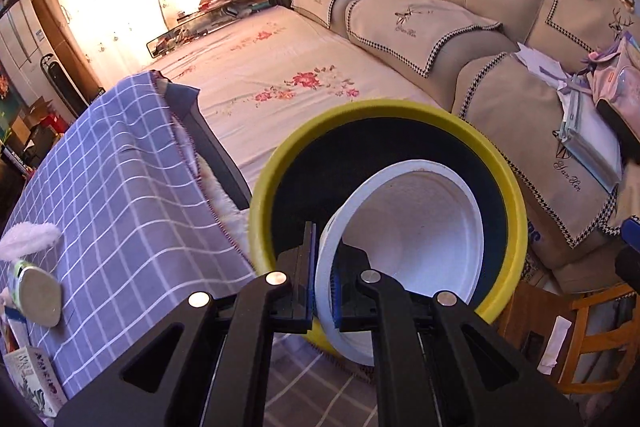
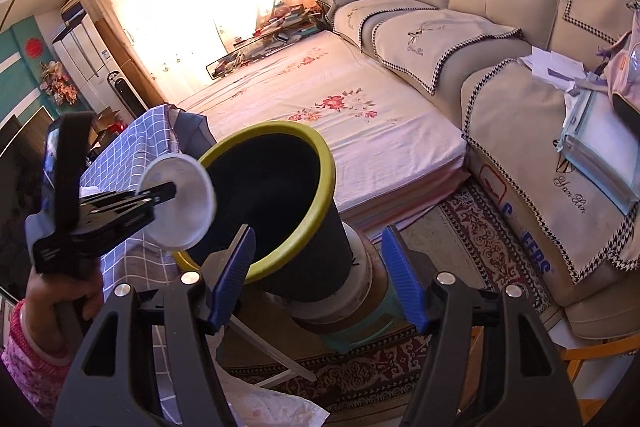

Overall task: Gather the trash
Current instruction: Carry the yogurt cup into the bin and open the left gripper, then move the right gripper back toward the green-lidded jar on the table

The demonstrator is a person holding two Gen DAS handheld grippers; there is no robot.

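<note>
A white paper bowl [image 1: 404,235] hangs tilted over the mouth of a black trash bin with a yellow rim [image 1: 516,211]. My left gripper [image 1: 324,255] is shut on the bowl's rim, one blue pad inside and one outside. From the right wrist view, the left gripper [image 2: 160,193] holds the bowl [image 2: 180,203] at the bin's [image 2: 288,211] left edge, with a person's hand [image 2: 60,291] on its handle. My right gripper [image 2: 319,233] stands open in front of the bin and grips nothing. The bin rests on a teal and white stand.
A table under a purple checked cloth [image 1: 120,167] stands left of the bin, with a tipped can [image 1: 38,291] and a box [image 1: 34,379] on it. A floral mattress [image 1: 280,67] and beige sofa [image 1: 440,27] lie behind. Crumpled tissue [image 2: 272,407] lies on the rug.
</note>
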